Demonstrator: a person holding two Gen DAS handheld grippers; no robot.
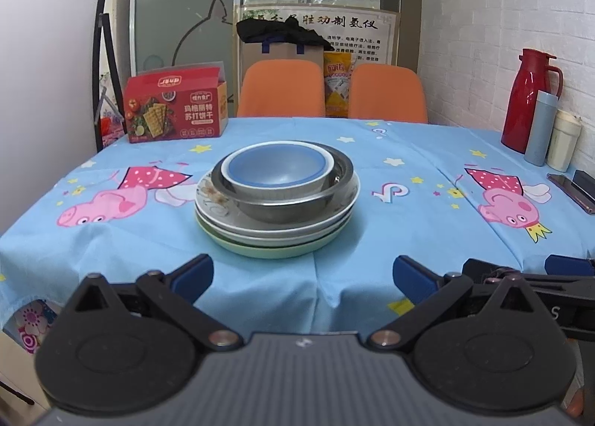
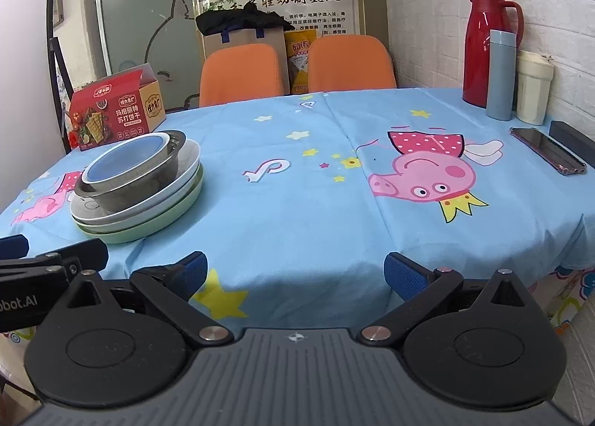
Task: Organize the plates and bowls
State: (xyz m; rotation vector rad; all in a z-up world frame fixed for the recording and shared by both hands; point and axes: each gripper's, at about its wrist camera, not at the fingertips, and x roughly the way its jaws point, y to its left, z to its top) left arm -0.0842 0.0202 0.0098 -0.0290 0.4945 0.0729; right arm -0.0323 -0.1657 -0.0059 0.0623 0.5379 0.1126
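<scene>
One stack stands on the blue cartoon tablecloth [image 1: 390,214]. A blue-lined white bowl [image 1: 277,169] sits in a steel bowl [image 1: 297,208], on white plates [image 1: 212,202], on a green plate [image 1: 275,249] at the bottom. My left gripper [image 1: 303,277] is open and empty at the near table edge, just short of the stack. My right gripper [image 2: 295,273] is open and empty, with the stack to its left: bowl [image 2: 124,160], steel bowl [image 2: 148,193], plates [image 2: 178,189], green plate [image 2: 148,230]. Each gripper shows at the other view's edge.
A red cracker box [image 1: 174,109] stands at the far left. A red thermos [image 2: 491,46], a grey bottle [image 2: 502,74] and a cream cup [image 2: 533,87] stand by the right wall. A phone [image 2: 546,154] and a dark case [image 2: 574,143] lie near them. Two orange chairs [image 1: 282,89] are behind.
</scene>
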